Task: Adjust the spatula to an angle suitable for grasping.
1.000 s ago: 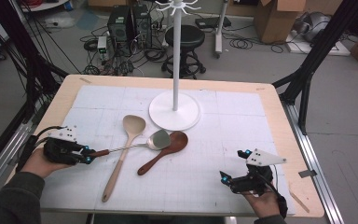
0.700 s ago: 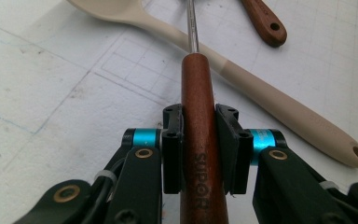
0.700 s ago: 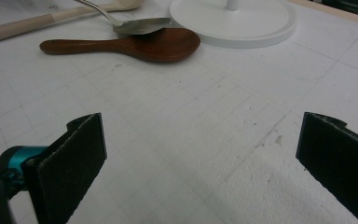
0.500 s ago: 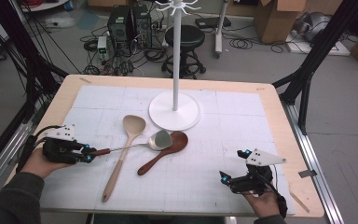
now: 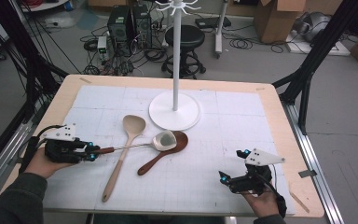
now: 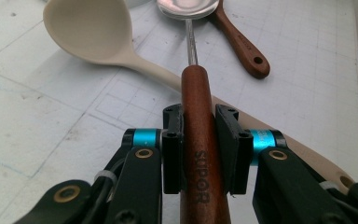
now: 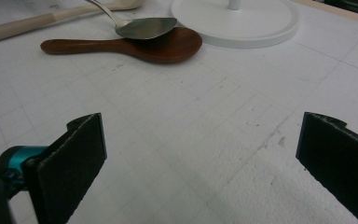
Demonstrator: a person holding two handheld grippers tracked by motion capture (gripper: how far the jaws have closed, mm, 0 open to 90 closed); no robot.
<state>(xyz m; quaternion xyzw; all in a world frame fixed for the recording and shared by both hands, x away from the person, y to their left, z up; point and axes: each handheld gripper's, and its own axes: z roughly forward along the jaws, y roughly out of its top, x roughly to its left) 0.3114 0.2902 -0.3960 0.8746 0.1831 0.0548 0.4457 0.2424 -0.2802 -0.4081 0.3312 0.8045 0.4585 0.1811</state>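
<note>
While the left gripper (image 6: 199, 154) clamps the metal ladle (image 5: 164, 140), bowl seemingly overlapping the brown spoon (image 5: 161, 154), right gripper (image 7: 200, 163) agape

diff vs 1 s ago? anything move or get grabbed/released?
Nothing visibly changed. The left hand-held gripper is still shut on the metal ladle by its wooden handle, with the bowl resting on the brown spoon. The right hand-held gripper stays open above the mat. The pale spoon and the stand are where they were.
</note>
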